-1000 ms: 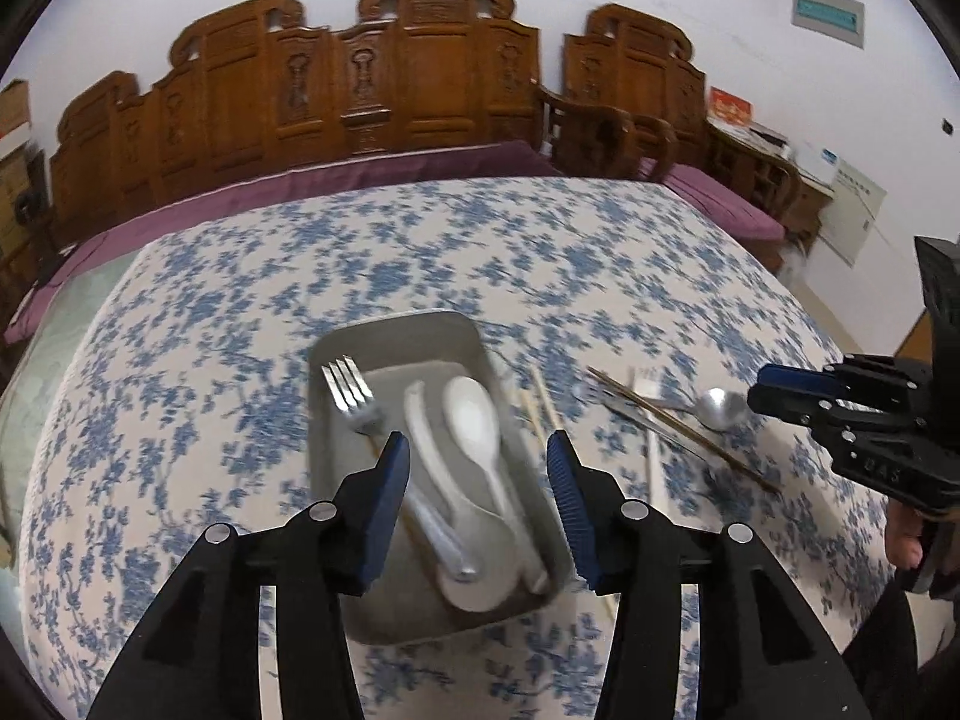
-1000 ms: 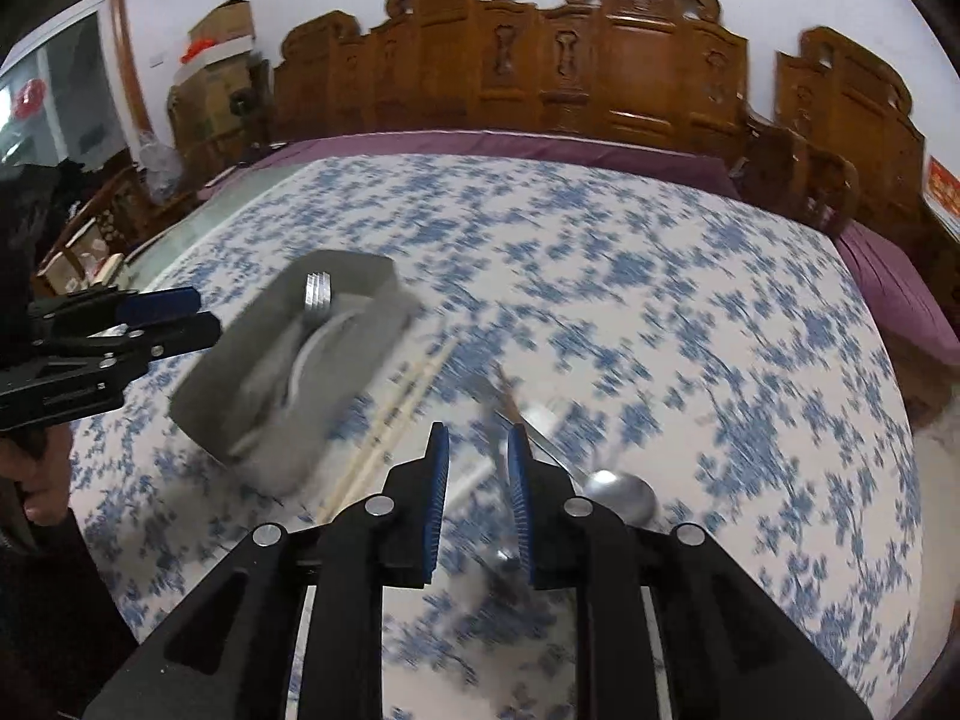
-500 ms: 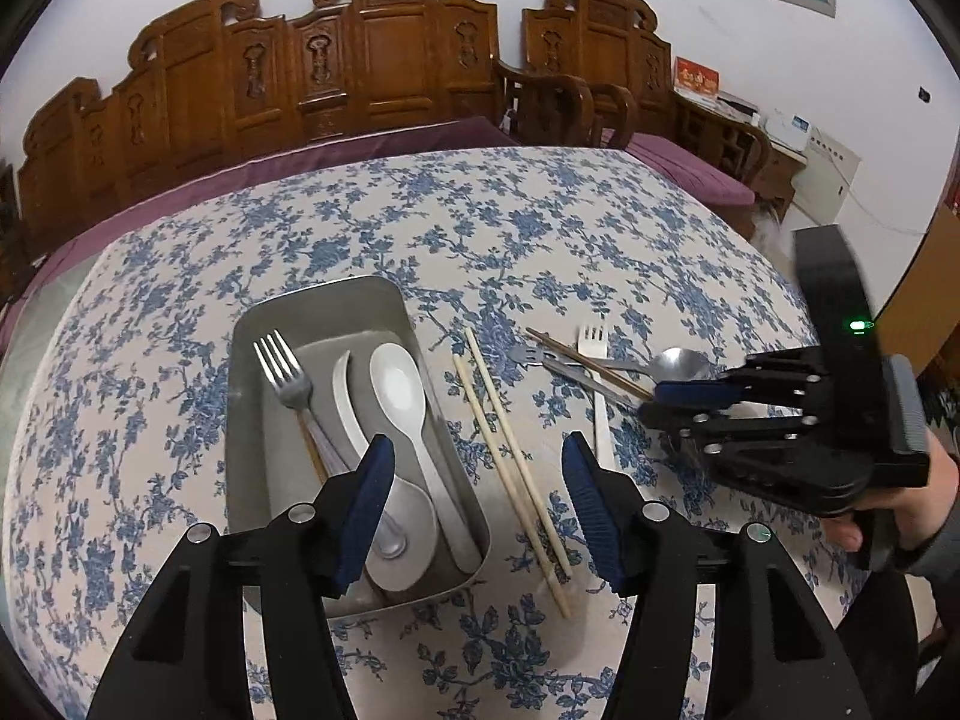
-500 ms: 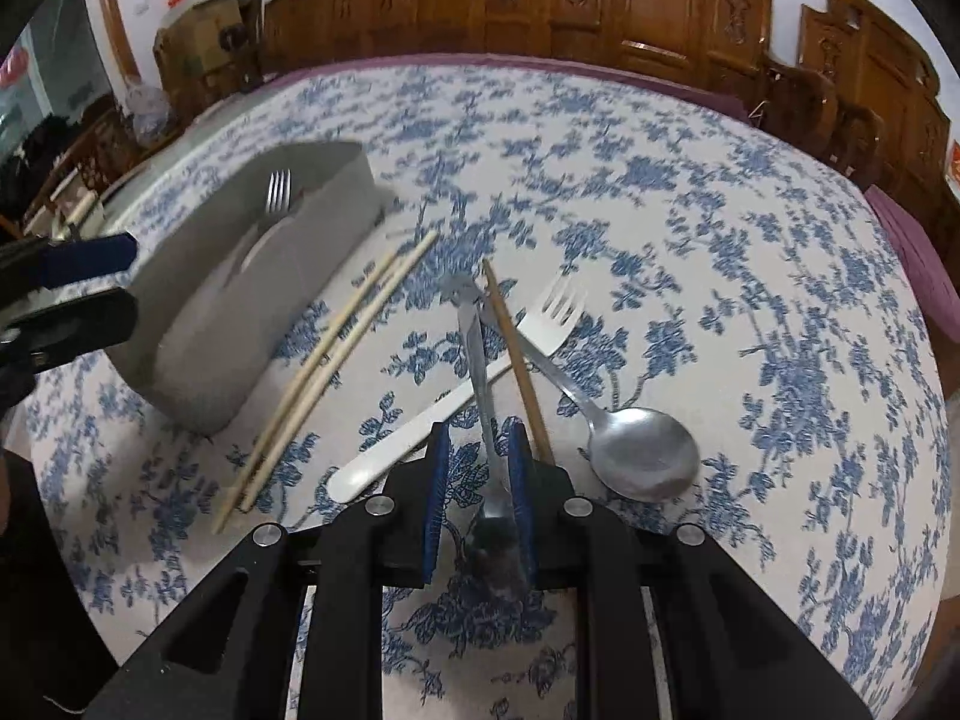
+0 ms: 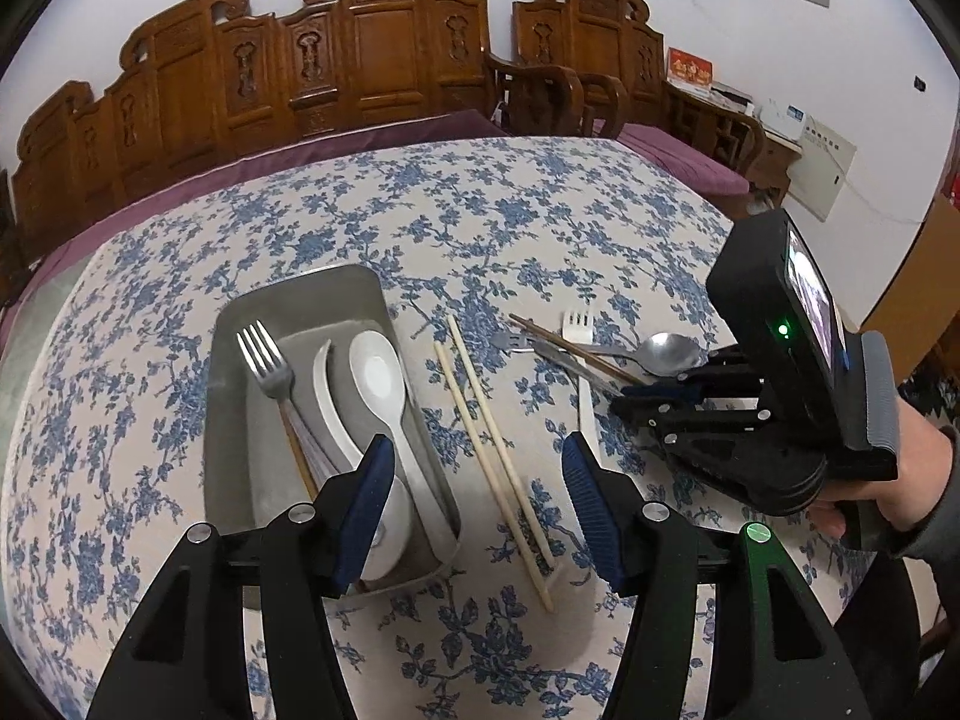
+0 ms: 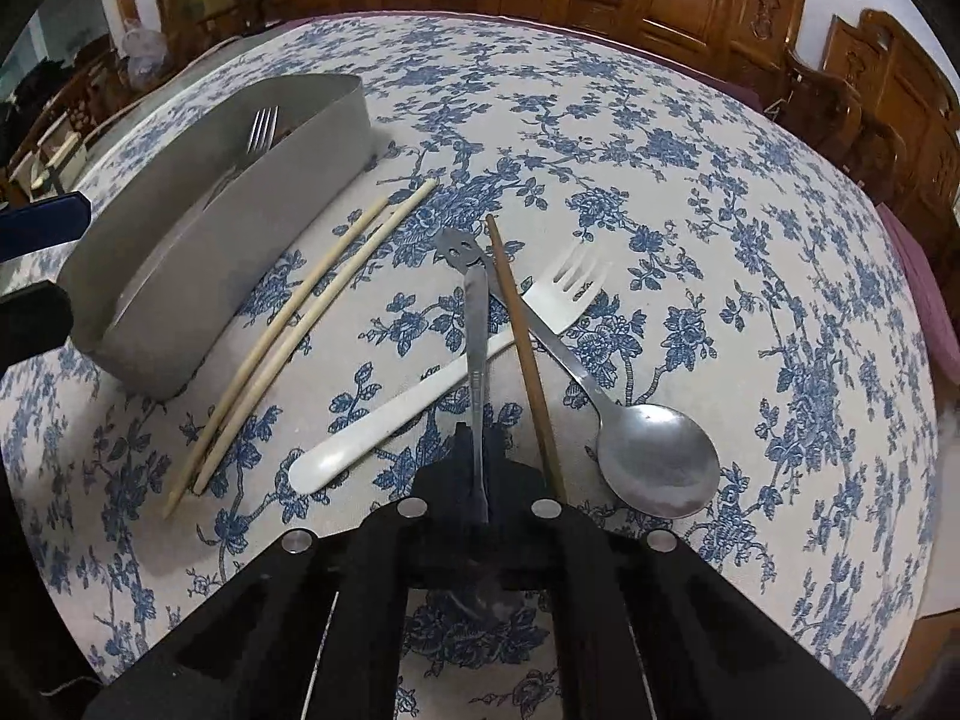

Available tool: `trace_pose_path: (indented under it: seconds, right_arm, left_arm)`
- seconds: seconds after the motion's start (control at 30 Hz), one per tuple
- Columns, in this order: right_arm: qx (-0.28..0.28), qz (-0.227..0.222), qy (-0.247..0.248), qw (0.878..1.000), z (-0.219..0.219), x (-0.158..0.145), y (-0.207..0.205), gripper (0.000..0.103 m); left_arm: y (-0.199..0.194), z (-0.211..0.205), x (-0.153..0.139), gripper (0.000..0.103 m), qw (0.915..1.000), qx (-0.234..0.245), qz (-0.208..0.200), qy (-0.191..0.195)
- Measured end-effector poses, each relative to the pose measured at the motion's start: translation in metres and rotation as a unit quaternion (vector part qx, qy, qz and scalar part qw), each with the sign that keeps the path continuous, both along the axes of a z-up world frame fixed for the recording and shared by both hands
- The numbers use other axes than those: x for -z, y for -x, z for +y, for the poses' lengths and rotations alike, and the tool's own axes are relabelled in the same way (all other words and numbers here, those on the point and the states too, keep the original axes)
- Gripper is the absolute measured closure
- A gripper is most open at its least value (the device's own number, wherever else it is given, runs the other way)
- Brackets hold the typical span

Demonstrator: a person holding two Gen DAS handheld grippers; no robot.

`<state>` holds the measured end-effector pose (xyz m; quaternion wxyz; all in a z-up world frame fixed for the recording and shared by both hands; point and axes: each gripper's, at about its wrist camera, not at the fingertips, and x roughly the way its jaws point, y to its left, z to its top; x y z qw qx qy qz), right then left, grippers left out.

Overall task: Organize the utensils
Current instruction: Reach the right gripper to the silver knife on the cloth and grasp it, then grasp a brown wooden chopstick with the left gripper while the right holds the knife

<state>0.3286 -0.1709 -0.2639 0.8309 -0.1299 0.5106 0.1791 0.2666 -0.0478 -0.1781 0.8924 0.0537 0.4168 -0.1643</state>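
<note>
My right gripper (image 6: 479,444) points down at the loose pile; its jaws are closing and the pads press on the stem of a slim metal utensil (image 6: 477,330). Beside it lie a brown chopstick (image 6: 522,348), a white plastic fork (image 6: 420,396) and a metal spoon (image 6: 657,459). Two pale chopsticks (image 6: 300,324) lie next to the grey metal tray (image 6: 228,252). In the left wrist view the tray (image 5: 300,282) holds a metal fork (image 5: 264,360) and white spoons (image 5: 378,372). My left gripper (image 5: 478,444) hangs open above the tray's right edge and the pale chopsticks, holding nothing.
The round table carries a blue-flowered cloth (image 5: 540,210). Carved wooden chairs (image 5: 372,48) and a purple cushioned bench (image 5: 372,132) stand behind it. A hand (image 5: 888,480) grips the right tool (image 5: 660,396) at the table's right edge.
The right gripper dropped onto the pile and shut on the metal utensil. The left gripper slid from over the tray toward the pale chopsticks and its jaws widened.
</note>
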Motion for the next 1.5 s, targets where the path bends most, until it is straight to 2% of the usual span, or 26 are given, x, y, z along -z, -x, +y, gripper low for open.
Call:
trace_pose_path:
  seconds: [0.07,0.33,0.43,0.6,0.8,0.97,1.23,1.33,1.5]
  right_arm:
    - [0.005,-0.008,-0.003,1.000,-0.002,-0.004,0.002,0.098]
    - [0.036,-0.046,-0.071,0.996,-0.036,-0.045,0.024,0.098]
    - [0.044,-0.053,-0.077,0.995,-0.050,-0.051,0.036,0.098]
    - [0.056,-0.057,-0.083,0.993,-0.074,-0.051,0.053,0.098]
    - [0.073,-0.060,-0.090,0.991,-0.102,-0.050,0.064,0.098]
    - [0.084,-0.058,-0.092,0.990,-0.122,-0.045,0.067,0.098]
    - [0.101,-0.062,-0.097,0.988,-0.142,-0.047,0.066,0.098]
    - [0.107,-0.063,-0.099,0.987,-0.148,-0.048,0.064,0.098]
    - [0.115,-0.064,-0.102,0.986,-0.155,-0.049,0.063,0.098]
  left_arm:
    - [0.003,-0.004,0.002,0.047,1.0000,0.002,0.001,-0.003]
    - [0.012,-0.026,0.009,0.047,0.9998,0.013,0.008,-0.016]
    - [0.010,-0.037,0.012,0.047,0.9995,0.020,0.014,-0.017]
    - [0.000,-0.051,0.020,0.053,0.9991,0.024,0.032,-0.011]
    - [-0.021,-0.069,0.034,0.054,0.9982,0.018,0.057,-0.011]
    - [-0.034,-0.083,0.042,0.055,0.9967,0.008,0.081,0.007]
    - [-0.044,-0.128,0.049,0.056,0.9947,0.004,0.101,0.016]
    - [-0.046,-0.142,0.054,0.059,0.9945,0.000,0.104,0.010]
    - [-0.050,-0.153,0.064,0.060,0.9936,-0.019,0.110,-0.016]
